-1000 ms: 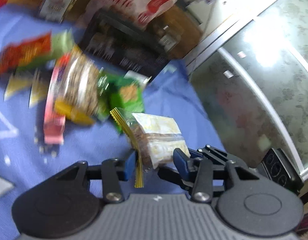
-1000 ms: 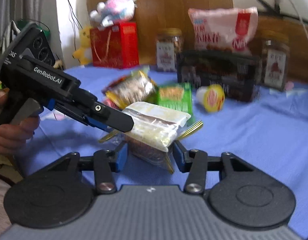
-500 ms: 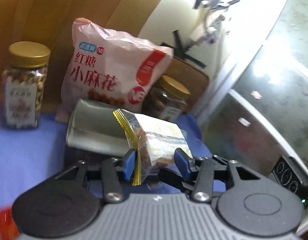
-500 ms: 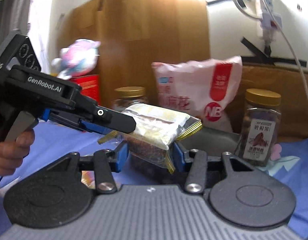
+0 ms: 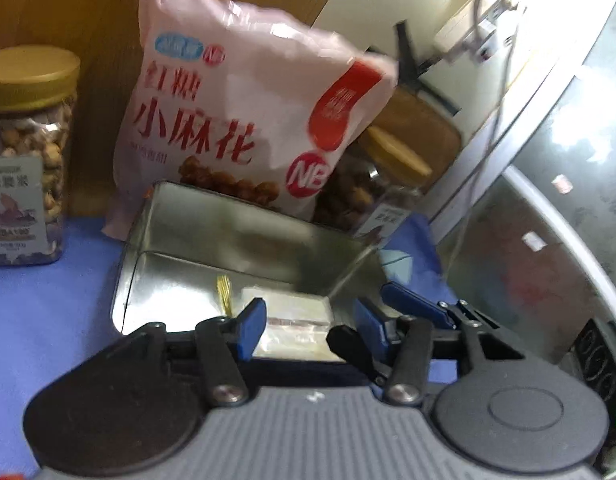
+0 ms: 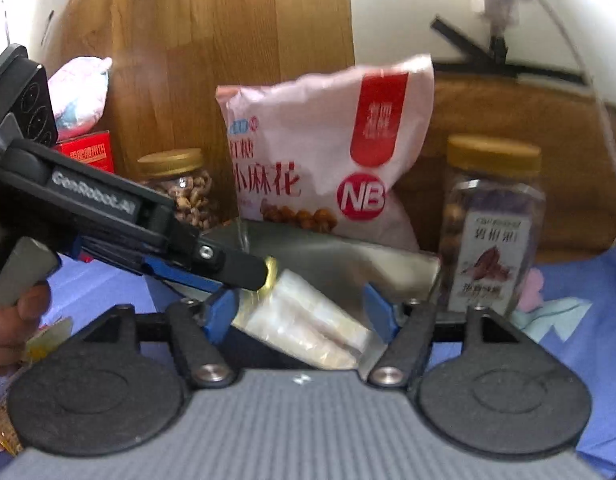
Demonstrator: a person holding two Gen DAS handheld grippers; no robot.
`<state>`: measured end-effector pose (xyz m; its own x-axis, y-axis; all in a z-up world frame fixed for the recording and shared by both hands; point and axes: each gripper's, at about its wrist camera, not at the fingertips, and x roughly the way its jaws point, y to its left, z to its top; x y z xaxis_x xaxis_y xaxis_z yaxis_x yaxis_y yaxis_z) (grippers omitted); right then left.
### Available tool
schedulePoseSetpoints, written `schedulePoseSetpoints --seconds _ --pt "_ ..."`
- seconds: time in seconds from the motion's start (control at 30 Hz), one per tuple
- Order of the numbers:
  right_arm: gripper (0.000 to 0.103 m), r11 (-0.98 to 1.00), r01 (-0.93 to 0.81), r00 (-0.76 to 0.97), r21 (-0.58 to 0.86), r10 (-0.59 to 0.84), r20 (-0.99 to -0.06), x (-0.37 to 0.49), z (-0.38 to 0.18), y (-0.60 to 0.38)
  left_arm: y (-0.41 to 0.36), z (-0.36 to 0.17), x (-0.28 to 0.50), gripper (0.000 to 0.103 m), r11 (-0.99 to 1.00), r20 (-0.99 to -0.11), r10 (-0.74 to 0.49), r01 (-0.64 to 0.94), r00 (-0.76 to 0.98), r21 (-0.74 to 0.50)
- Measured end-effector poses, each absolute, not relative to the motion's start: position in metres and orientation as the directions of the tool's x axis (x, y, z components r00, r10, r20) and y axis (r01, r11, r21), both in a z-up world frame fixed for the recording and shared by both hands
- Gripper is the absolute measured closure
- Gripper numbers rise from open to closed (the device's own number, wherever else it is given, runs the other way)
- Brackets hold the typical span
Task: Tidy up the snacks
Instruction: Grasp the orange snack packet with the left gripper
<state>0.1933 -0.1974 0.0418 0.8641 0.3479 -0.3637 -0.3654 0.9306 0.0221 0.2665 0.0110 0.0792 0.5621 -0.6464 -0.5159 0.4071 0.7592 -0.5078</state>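
A clear snack packet with a gold edge (image 5: 292, 320) lies inside an open metal tin (image 5: 244, 248) on the blue cloth. My left gripper (image 5: 308, 324) is open above the tin, its blue pads apart on either side of the packet. In the right wrist view the packet (image 6: 308, 328) lies tilted in the tin (image 6: 347, 260). My right gripper (image 6: 300, 312) is open over it, pads clear of the packet. The left gripper's black body (image 6: 108, 216) reaches in from the left, its tip at the packet's gold end.
A pink snack bag (image 5: 244, 120) leans behind the tin. Gold-lidded jars stand at the left (image 5: 24, 152) and at the right (image 6: 491, 220). A red box (image 6: 88, 156) and a plush toy (image 6: 80, 92) stand far left. A glass panel (image 5: 547, 220) runs along the right.
Both grippers lowered the packet into the tin and opened. The packet, held in the air half a second ago, now rests inside the tin.
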Motion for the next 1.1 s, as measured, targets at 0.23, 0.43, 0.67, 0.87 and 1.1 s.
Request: schedulePoseSetpoints --seconds 0.23,0.43,0.67,0.87,1.1 --pt "0.031 0.859 -0.498 0.805 0.118 0.509 -0.305 0.131 0.057 -0.186 0.095 0.102 0.192 0.052 0.764 -0.411 -0.616 0.381 0.672 -0.521" --pt "0.032 0.752 -0.614 0.634 0.239 0.650 -0.418 0.128 0.035 -0.134 0.153 0.060 0.166 0.052 0.826 -0.494 -0.485 0.194 0.722 -0.529" --pt "0.032 0.734 -0.627 0.564 0.260 0.658 -0.499 0.157 0.026 -0.083 0.195 0.023 0.161 0.037 0.779 -0.526 -0.421 -0.002 0.739 -0.627" --pt "0.038 0.732 -0.601 0.489 0.322 0.655 -0.576 0.182 0.017 -0.055 0.215 -0.001 0.143 0.037 0.688 -0.519 -0.445 -0.092 0.730 -0.720" --pt "0.076 0.715 -0.639 0.498 0.283 0.665 -0.556 0.152 0.030 -0.051 0.210 -0.002 0.130 0.030 0.649 -0.464 -0.502 -0.037 0.729 -0.760"
